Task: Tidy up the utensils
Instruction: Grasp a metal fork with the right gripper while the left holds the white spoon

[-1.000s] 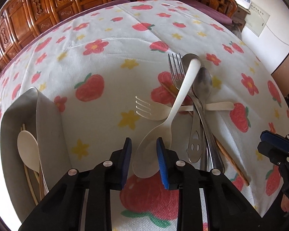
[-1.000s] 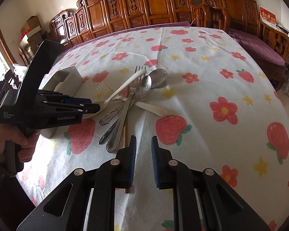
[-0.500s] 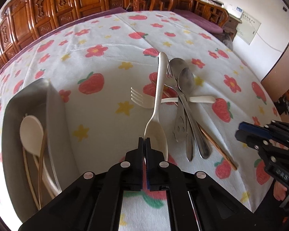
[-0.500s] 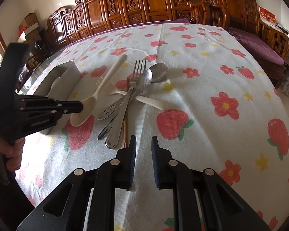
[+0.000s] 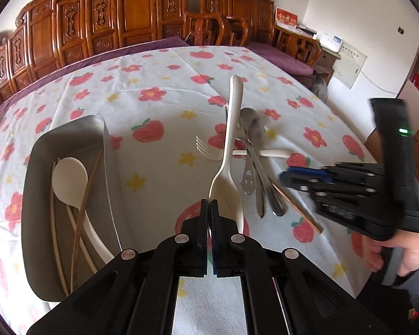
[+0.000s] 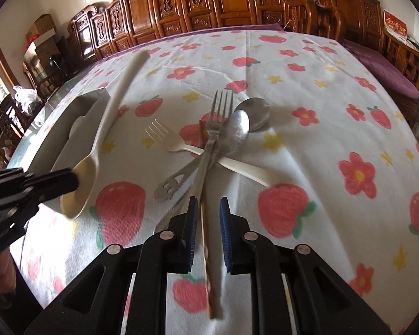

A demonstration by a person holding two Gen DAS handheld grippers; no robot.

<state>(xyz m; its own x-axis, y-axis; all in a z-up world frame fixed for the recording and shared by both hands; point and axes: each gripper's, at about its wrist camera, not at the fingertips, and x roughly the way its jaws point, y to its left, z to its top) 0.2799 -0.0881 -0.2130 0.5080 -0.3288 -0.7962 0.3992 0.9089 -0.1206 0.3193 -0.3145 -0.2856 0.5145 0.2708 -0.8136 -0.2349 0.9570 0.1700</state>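
Note:
My left gripper (image 5: 209, 204) is shut on the bowl rim of a cream plastic spoon (image 5: 229, 145), which hangs above the cloth with its handle pointing away. In the right wrist view that spoon (image 6: 110, 109) is in the air beside the grey metal tray (image 6: 82, 99). My right gripper (image 6: 208, 203) stands open by a narrow gap low over a brown chopstick (image 6: 209, 265), whose thin shaft runs under the gap. Ahead lies a crossed pile: a metal fork (image 6: 219, 114), two metal spoons (image 6: 237, 131), a cream fork (image 6: 173, 142).
The tray (image 5: 69, 128) on the left holds a cream spoon (image 5: 69, 178) and several thin chopsticks. A strawberry-print cloth (image 5: 153, 97) covers the table. Carved wooden chairs (image 5: 131, 19) line the far edge. A person's hand (image 5: 405, 251) grips the right tool.
My left gripper closed on the cream spoon, lifted it off the pile and carried it toward the tray. My right gripper moved forward over the chopstick, toward the pile.

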